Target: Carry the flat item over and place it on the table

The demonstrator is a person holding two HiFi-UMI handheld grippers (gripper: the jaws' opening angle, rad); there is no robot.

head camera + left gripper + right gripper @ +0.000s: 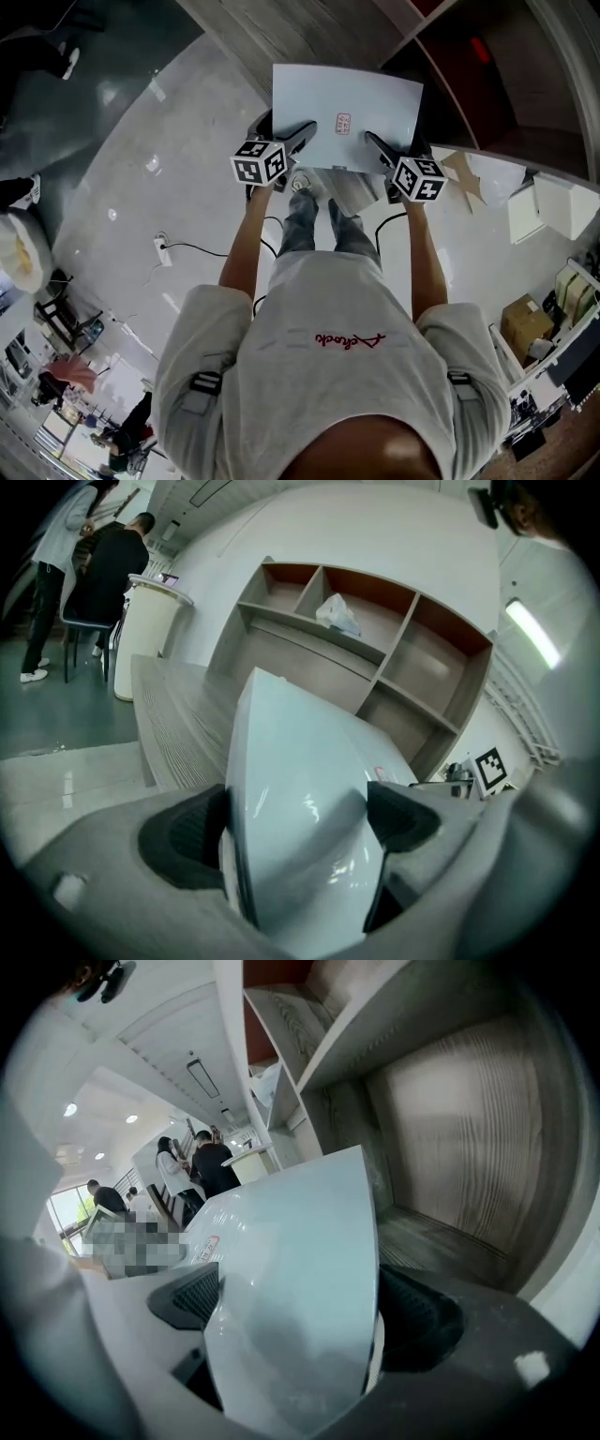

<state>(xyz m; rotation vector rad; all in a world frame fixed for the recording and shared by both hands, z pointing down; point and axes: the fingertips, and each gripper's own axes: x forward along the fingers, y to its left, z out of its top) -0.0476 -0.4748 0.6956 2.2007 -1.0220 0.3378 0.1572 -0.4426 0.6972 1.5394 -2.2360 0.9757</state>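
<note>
Both grippers are on the flat white item point(349, 103), held level in the air out in front of the person, above the pale floor point(169, 187). The left gripper point(300, 822) clamps its near-left edge and the right gripper point(300, 1312) its near-right edge, jaws pressed onto the glossy sheet. The wooden shelf unit point(427, 658) stands just beyond.

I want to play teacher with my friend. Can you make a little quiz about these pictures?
1. True or false: the flat white item lies on a table.
2. What grips it? A. only the left gripper B. only the right gripper C. both
3. Fill in: a crumpled white ____ sits in the wooden shelf unit.
Key: 1 false, it is held up in the air; 2 C; 3 bag.
</note>
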